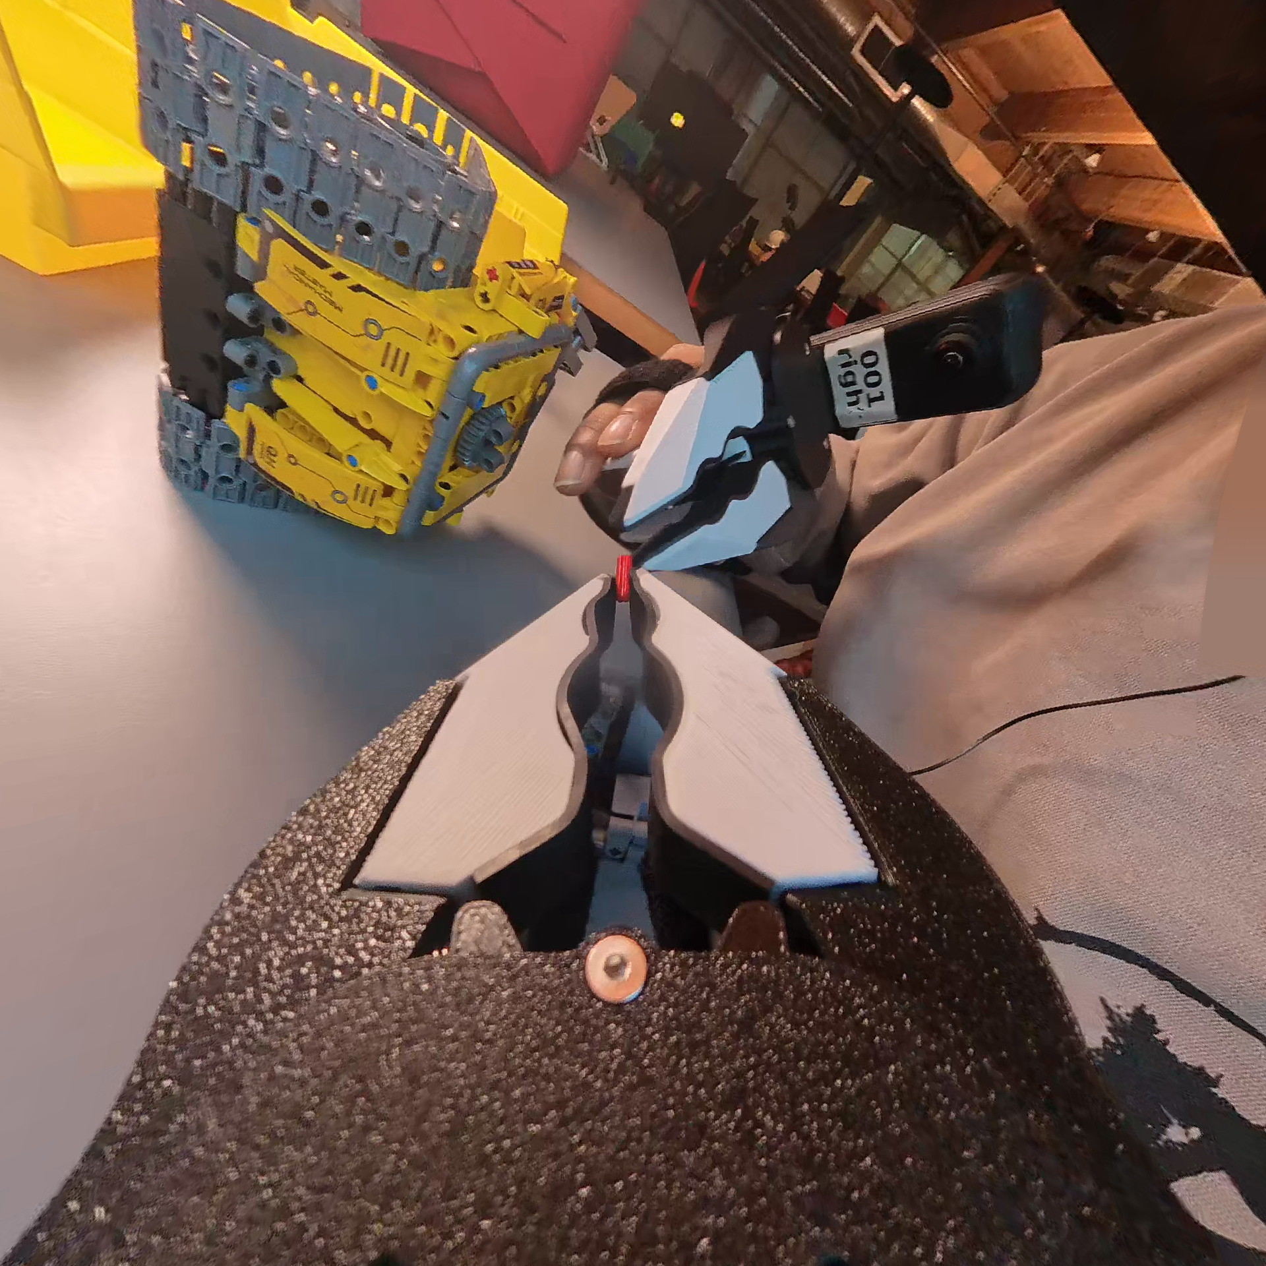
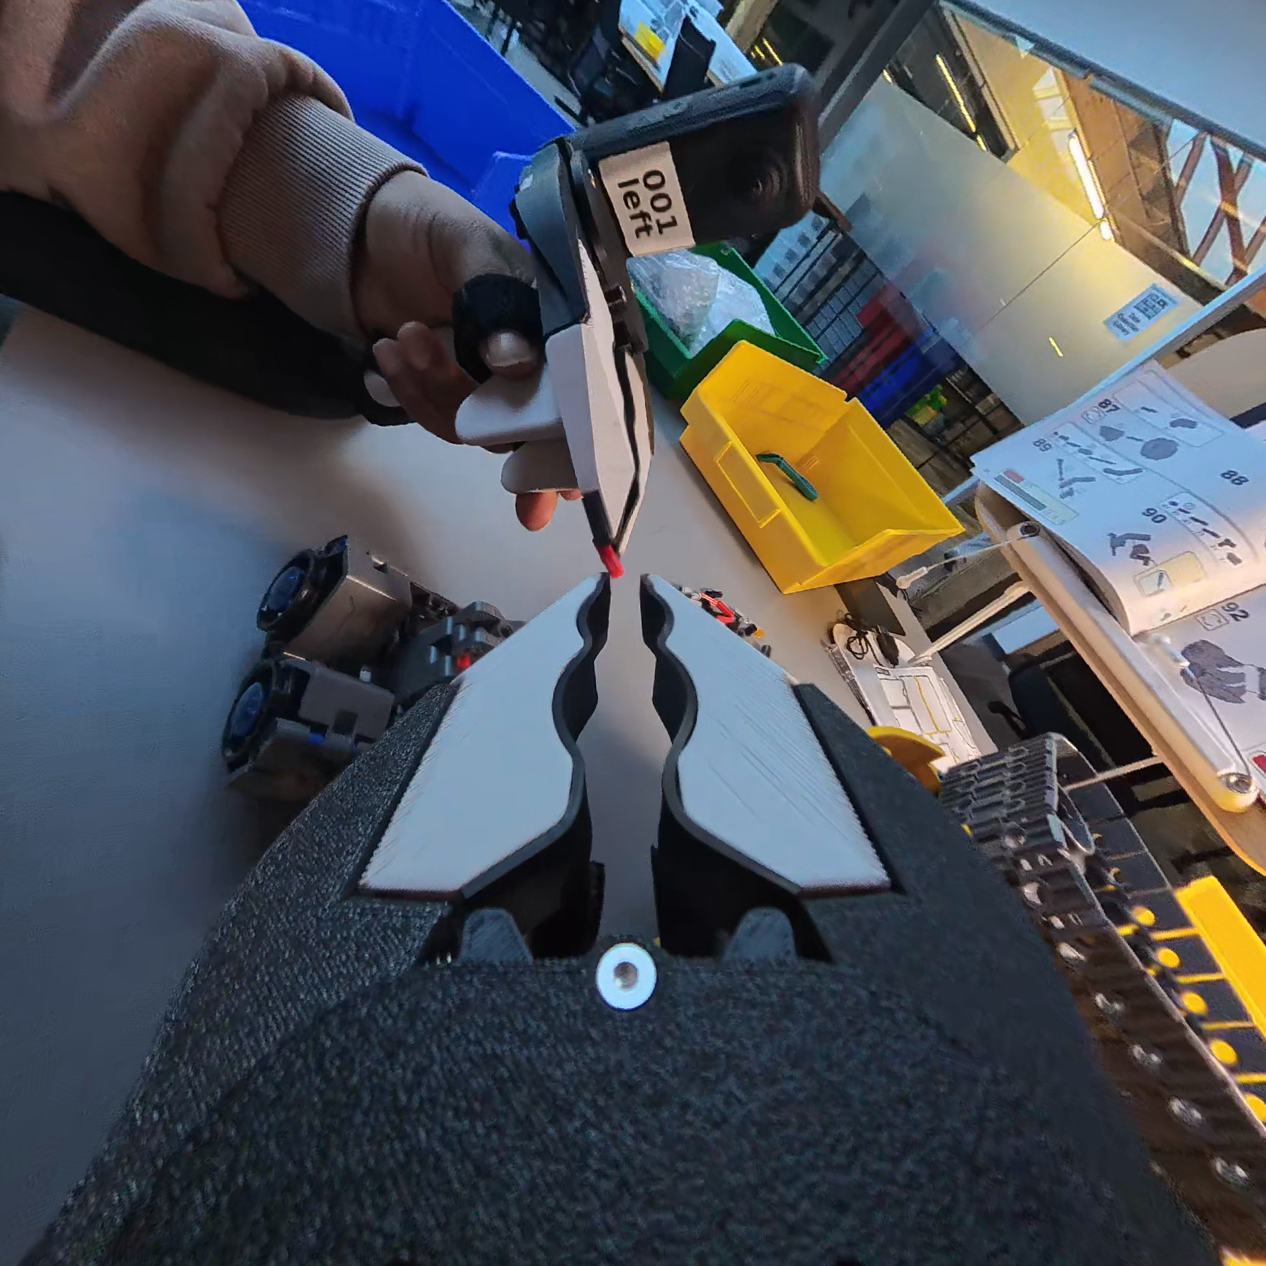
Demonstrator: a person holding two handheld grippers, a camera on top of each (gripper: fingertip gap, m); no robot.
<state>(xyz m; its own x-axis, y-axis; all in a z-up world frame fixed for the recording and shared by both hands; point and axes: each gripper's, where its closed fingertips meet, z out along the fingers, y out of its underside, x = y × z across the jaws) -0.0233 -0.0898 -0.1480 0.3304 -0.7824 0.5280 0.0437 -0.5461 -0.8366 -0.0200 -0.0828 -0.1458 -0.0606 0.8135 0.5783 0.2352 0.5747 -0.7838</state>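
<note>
Left wrist view. The left gripper [image 1: 622, 582] has its jaws clamped on a small red piece [image 1: 623, 577] at their very tips. Just beyond the tips, to the right, the right gripper [image 1: 640, 556] points in, its tip close beside the red piece; a hand [image 1: 606, 438] holds it. Beyond the jaws to the left, a yellow and grey brick model [image 1: 342, 329] stands on the grey tabletop [image 1: 137, 651], with a yellow bin [image 1: 61, 171] behind it.

Right wrist view. The right gripper [image 2: 625, 581] has its jaws apart with nothing between them. The left gripper [image 2: 610, 548] comes down from above, and the red piece [image 2: 610, 560] at its tip sits just above the left jaw's tip. Left of the jaws lie grey motor blocks [image 2: 322, 658]. To the right stand an open yellow bin [image 2: 815, 466], an instruction booklet [image 2: 1151, 493] and a black track [image 2: 1069, 890].
</note>
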